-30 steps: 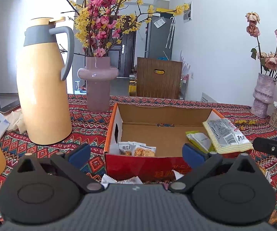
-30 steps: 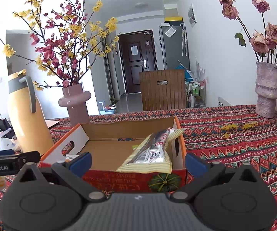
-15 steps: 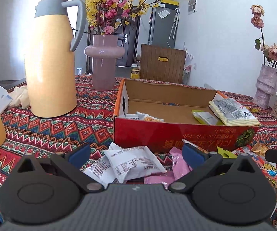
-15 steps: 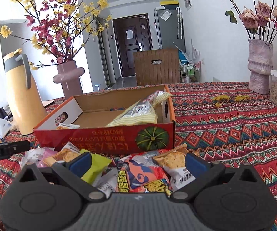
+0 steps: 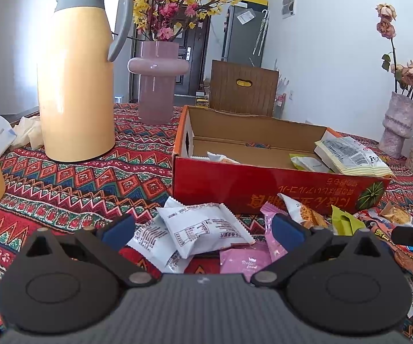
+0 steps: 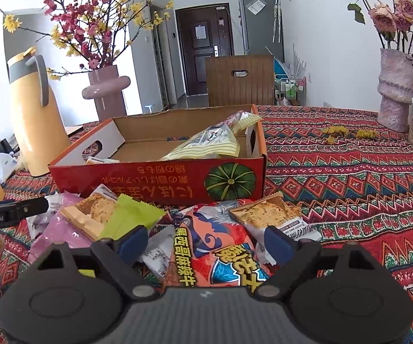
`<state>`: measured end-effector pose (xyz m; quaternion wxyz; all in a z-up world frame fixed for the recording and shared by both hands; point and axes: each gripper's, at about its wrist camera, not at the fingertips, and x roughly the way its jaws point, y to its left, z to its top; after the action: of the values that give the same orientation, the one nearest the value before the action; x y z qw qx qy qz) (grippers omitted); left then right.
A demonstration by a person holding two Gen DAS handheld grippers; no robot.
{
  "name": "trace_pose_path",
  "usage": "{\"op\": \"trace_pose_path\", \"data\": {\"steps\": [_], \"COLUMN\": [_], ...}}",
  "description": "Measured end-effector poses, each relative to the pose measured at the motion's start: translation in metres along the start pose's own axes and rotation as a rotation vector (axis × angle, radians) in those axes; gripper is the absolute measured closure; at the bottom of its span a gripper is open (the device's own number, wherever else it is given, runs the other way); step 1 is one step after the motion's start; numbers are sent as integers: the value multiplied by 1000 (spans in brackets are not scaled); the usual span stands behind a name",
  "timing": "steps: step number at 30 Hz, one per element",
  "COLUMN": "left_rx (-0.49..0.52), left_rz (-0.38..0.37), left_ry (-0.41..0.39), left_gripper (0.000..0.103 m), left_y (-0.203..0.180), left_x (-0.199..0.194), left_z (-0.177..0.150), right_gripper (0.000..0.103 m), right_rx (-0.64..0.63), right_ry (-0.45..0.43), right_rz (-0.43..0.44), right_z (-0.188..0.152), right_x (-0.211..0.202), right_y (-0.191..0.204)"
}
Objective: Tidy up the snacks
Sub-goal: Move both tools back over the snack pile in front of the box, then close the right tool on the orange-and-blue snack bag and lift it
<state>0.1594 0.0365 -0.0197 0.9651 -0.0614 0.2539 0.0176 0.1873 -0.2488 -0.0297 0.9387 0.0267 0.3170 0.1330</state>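
Left gripper (image 5: 203, 230): jaws wide apart, holding nothing, poised over a white packet (image 5: 203, 229) and a pink packet (image 5: 245, 261) on the patterned tablecloth (image 5: 71, 189). Right gripper (image 6: 206, 242): jaws have just been closing, with an orange snack bag (image 6: 218, 246) lying between them; pads not seen pressing on it. Loose snacks lie heaped against the near wall of the red cardboard box (image 6: 155, 177), at twelve o'clock from both tools. Inside the box, a striped yellow bag (image 6: 209, 143) leans at its two o'clock corner.
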Motion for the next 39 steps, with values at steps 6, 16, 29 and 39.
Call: {"op": "trace_pose_path", "data": {"steps": [6,16,29,39], "left_rx": [-7,-22,-26,-15], "left_rz": [-3,-12,-10,13], "left_ry": [6,12,12,23], "left_gripper": [0,0,0,0], "left_y": [1,3,3,2], "left_x": [1,2,1,3], "left_z": [-1,-1,-1,-1], "right_gripper": [23,37,44,44], "right_rx": [-16,43,36,67], "right_ry": [69,125,-32,-89], "right_rz": [-10,-12,-29,-41], "right_z": [5,-4,-14,-19], "right_x": [20,38,0,-18], "right_y": [1,-8,8,2]}}
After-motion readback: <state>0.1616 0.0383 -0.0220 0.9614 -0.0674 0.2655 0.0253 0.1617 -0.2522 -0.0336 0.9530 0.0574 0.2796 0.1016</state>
